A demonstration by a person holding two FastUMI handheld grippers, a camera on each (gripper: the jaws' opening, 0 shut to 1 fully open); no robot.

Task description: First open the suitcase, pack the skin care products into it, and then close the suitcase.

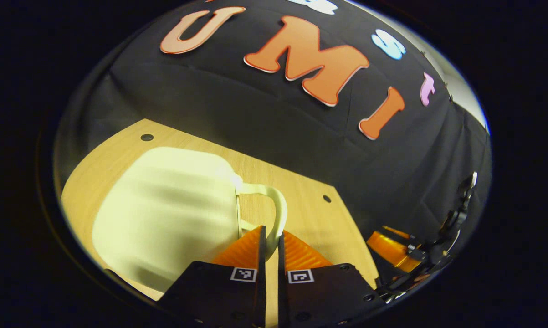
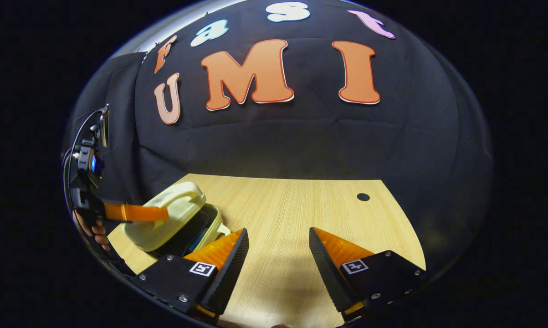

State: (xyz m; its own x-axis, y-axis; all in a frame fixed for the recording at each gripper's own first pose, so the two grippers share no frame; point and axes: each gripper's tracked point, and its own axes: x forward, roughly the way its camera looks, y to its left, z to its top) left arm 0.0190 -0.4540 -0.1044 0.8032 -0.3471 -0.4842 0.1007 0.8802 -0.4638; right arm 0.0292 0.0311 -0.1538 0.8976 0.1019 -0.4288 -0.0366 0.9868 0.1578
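A small cream suitcase [image 1: 164, 214] lies on the wooden table [image 1: 296, 191]. Its looped handle [image 1: 280, 207] runs between the fingers of my left gripper [image 1: 271, 241], which is shut on it. In the right gripper view the suitcase [image 2: 164, 218] sits at the left with its lid tilted up a little, showing a dark gap with something bluish inside that I cannot make out. The left gripper [image 2: 162, 212] holds the lid there. My right gripper [image 2: 278, 246] hovers open over bare table to the right of the suitcase, nothing between its fingers.
The wooden table [image 2: 301, 205] has round holes [image 2: 363, 197] near its far edge, and the black cloth wall stands close behind it. A hand [image 2: 91, 228] holds the left gripper at the far left. The right gripper [image 1: 392, 248] shows at the right edge of the left gripper view.
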